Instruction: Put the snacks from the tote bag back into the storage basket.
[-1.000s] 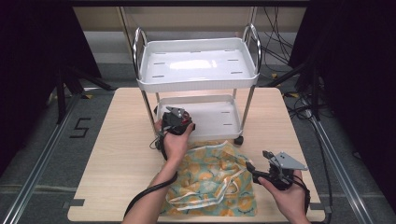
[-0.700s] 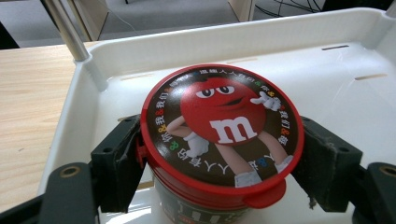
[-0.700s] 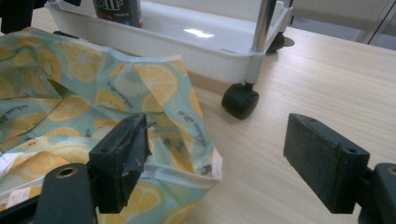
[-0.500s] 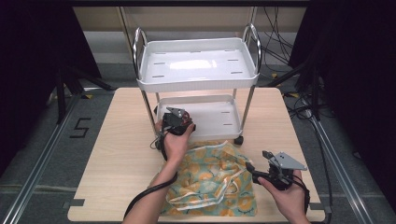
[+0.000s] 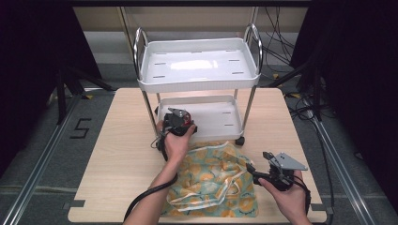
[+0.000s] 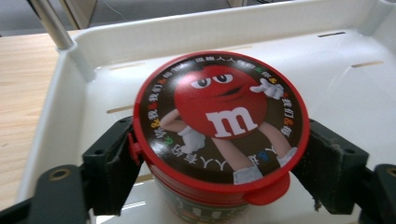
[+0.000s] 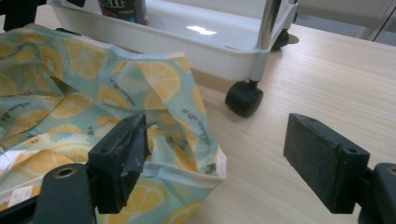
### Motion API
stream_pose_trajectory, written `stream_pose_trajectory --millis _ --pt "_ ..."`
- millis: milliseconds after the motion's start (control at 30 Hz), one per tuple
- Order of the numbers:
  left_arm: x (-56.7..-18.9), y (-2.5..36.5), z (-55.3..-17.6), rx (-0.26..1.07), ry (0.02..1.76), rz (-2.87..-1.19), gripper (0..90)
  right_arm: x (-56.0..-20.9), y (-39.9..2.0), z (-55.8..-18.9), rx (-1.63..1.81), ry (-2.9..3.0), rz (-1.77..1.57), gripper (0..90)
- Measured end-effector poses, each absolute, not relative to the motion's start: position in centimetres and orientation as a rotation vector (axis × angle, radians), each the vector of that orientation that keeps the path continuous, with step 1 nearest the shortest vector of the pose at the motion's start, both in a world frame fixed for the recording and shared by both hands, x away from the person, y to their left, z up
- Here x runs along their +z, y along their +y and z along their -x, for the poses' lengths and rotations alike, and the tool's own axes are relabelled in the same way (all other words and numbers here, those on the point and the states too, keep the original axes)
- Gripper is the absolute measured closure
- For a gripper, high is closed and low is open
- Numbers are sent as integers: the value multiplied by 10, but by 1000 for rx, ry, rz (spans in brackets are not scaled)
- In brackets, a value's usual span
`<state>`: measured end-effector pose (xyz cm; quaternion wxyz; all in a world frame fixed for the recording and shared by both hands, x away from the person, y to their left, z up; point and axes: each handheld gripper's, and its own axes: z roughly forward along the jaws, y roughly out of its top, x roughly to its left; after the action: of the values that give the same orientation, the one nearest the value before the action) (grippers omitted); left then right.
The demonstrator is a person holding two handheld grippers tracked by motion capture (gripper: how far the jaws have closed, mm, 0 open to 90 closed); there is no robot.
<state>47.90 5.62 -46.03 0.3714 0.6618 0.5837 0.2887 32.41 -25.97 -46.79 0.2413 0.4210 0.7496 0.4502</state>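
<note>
2 black jaws of the left gripper (image 6: 219, 186) clamp the round red-lidded candy tub (image 6: 219, 135) at 3 and 9 o'clock; rigid, smooth, likely light, so squeeze below the lid rim; right gripper (image 7: 224, 163) gapes wide

Round red-lidded candy tub (image 6: 219, 135): side wall mostly hidden under its own lid in left gripper view, cut off at 6 o'clock by the frame edge; small ring text on lid too fine to read. In high view the left gripper (image 5: 179, 125) and the hand cover the tub. Lemon-print fabric bag (image 7: 93, 121): cut off at 9 and 6 o'clock in right gripper view. Right gripper (image 7: 233, 163): body cut by the bottom edge.
</note>
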Motion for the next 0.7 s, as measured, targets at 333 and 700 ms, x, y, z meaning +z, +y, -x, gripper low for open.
stream_pose_trajectory --millis 333,700 --pt "-456 54 -472 759 1479 -1687 147 -468 -262 -326 1220 2058 -1107 228" --pt "-448 54 -459 748 1458 -1704 147 -467 -260 -323 1223 2051 -1150 227"
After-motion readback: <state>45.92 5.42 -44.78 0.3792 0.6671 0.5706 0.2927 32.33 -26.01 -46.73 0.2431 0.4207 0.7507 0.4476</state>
